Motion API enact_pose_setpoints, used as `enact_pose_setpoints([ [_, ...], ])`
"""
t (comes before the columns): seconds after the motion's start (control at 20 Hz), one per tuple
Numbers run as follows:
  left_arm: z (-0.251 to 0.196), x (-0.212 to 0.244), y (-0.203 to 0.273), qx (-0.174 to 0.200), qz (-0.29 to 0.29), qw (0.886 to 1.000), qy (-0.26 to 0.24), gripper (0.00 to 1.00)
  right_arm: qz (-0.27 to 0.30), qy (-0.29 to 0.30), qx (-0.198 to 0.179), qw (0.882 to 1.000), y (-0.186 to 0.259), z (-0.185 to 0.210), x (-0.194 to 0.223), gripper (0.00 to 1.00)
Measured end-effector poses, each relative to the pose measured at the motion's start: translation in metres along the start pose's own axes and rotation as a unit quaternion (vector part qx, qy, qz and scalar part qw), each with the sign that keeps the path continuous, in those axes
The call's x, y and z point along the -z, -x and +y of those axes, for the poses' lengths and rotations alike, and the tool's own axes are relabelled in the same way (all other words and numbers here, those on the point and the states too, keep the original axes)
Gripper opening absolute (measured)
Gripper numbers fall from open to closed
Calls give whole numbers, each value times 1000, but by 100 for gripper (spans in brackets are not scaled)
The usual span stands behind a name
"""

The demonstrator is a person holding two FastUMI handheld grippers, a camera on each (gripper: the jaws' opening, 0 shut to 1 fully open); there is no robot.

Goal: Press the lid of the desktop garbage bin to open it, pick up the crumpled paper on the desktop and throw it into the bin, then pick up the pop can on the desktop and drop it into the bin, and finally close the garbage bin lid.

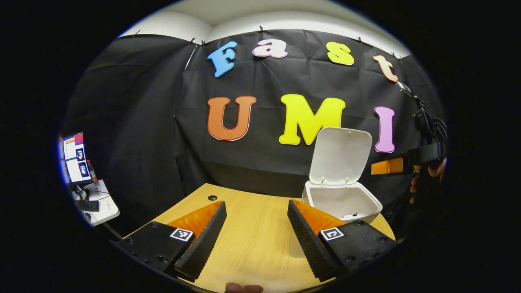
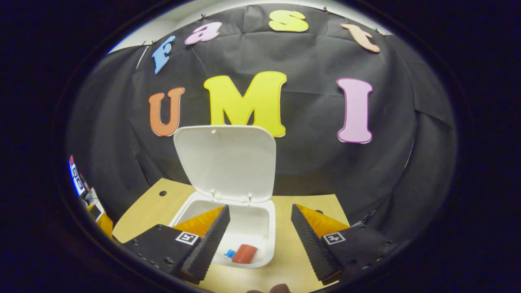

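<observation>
With the pop can lying inside the bin, both grippers hang wide and empty, leaving the raised lid to be closed

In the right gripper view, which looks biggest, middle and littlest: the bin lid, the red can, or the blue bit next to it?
1. Bin lid, biggest by far.
2. Red can, lying inside the bin.
3. Blue bit, smallest, beside the can.
</observation>
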State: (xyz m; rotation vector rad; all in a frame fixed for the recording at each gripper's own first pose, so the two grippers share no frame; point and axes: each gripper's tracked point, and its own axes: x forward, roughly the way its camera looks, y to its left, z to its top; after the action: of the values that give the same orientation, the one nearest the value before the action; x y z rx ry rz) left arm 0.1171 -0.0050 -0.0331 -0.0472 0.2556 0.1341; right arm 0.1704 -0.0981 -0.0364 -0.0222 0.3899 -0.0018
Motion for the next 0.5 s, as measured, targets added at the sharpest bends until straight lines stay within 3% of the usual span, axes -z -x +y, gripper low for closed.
enact_pose_setpoints([
  [0.5, 3, -21, 1, 10, -22, 1000, -1, 98, -90, -5, -6, 996, 15, 45, -96, 94],
])
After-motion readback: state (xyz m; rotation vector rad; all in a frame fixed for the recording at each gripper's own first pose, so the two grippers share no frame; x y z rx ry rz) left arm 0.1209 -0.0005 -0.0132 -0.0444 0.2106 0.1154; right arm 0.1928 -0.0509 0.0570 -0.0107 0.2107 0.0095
